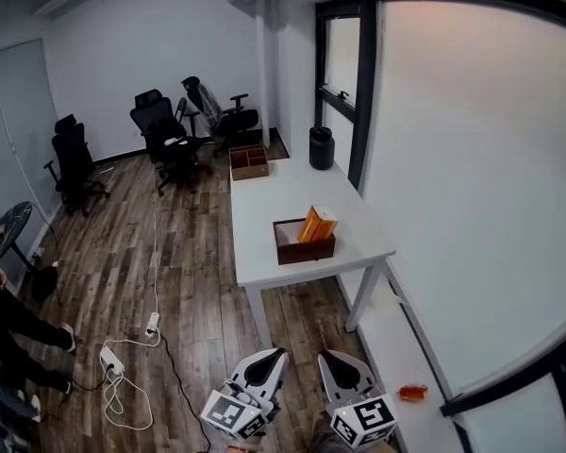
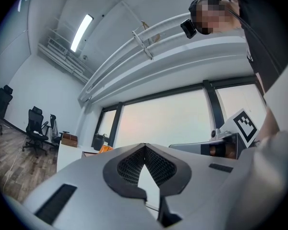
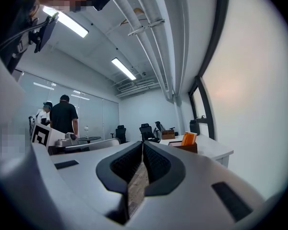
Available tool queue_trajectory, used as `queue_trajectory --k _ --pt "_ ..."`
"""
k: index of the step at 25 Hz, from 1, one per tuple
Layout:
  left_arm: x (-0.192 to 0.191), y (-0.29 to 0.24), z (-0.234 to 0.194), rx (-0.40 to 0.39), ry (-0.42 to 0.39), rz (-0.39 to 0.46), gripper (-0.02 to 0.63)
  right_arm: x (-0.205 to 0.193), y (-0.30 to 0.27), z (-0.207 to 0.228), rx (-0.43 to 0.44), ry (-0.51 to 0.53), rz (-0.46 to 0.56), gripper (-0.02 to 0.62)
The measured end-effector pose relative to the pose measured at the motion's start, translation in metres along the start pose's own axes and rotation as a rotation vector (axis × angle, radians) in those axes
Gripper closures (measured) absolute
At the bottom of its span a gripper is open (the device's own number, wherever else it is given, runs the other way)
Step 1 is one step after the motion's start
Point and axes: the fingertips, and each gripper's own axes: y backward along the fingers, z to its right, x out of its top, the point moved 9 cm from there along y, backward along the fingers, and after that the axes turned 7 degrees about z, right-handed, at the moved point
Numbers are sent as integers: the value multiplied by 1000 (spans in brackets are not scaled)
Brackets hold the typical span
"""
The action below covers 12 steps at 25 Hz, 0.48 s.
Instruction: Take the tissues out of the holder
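approach step, apparently: with left gripper (image 1: 268, 358) and right gripper (image 1: 339, 360) both clenched empty, well short of the table (image 1: 264, 206), advance to the wooden holder (image 1: 303, 249) (orange tissues (image 1: 317, 224) leaning inside, untouched), then open jaws to pinch them.

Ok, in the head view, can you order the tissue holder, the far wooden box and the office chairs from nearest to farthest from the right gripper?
1. Tissue holder, on the near end of the table, ahead of the right gripper.
2. Wooden box, at the table's far left corner.
3. Office chairs, beyond the table, further left.
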Motion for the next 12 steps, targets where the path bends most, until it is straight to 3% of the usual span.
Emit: queue_trajectory --k 12 --pt "-12 -39 -49 36 -2 -14 601 -9 -66 33 29 -17 -15 589"
